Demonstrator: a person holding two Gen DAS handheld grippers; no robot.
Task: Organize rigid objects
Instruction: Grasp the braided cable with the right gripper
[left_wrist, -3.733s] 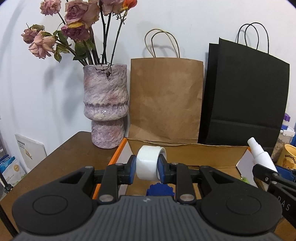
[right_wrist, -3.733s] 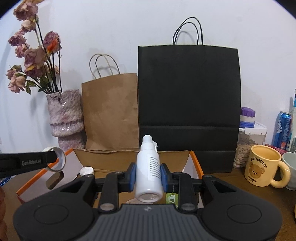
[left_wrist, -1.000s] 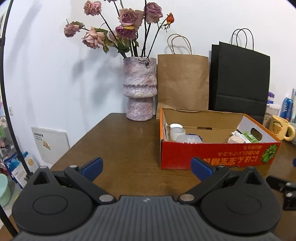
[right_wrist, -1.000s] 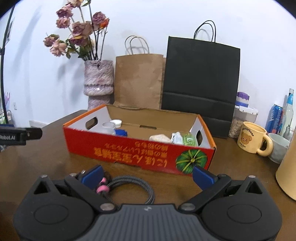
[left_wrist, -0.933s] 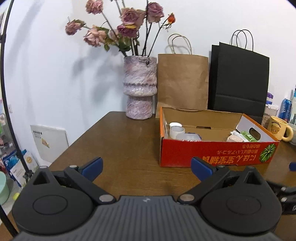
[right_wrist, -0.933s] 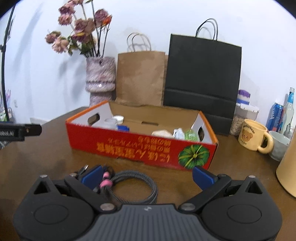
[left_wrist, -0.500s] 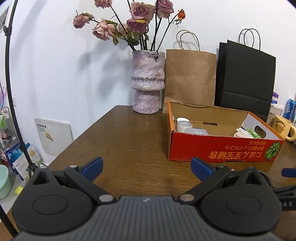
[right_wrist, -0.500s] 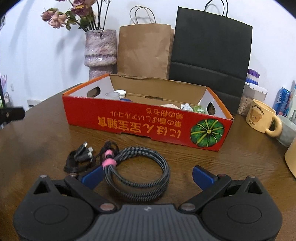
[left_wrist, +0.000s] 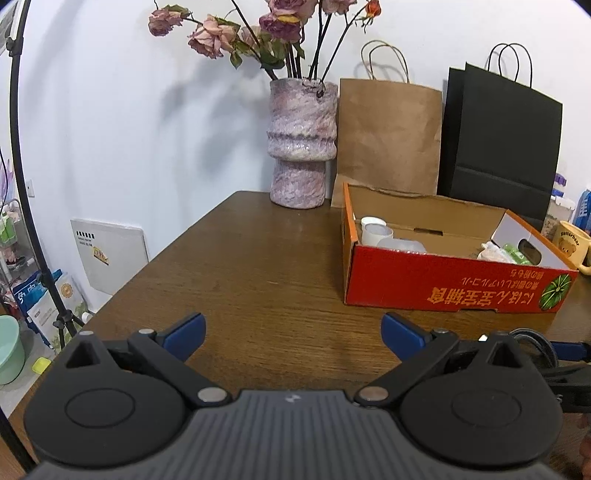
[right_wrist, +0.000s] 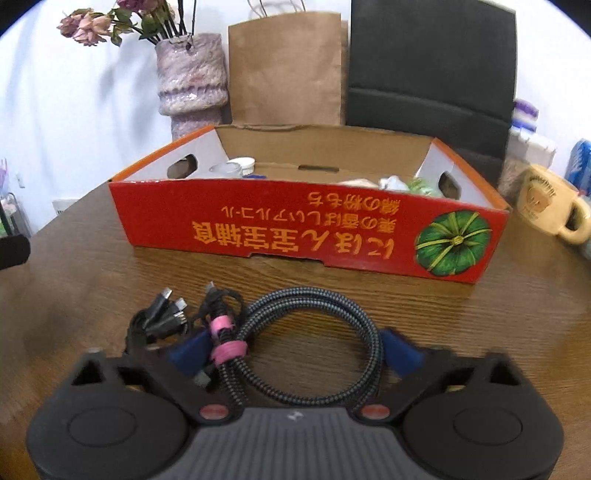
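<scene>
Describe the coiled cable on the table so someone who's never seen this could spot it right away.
Find the red box with the green pumpkin picture on the wooden table. On the bare wood just in front of it lies the cable, a braided grey-black coil between the right gripper's open fingers. Pink ties bind it, unlike the loose black plugs beside it.

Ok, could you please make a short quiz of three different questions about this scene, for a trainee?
1. True or false: the coiled cable lies inside the red box.
2. The right gripper is: A) open around the cable, B) shut on a bottle, C) out of view.
3. Fill in: the left gripper is open and holds ____.

Key: 1 false, it lies on the table before the box; 2 A; 3 nothing.
</scene>
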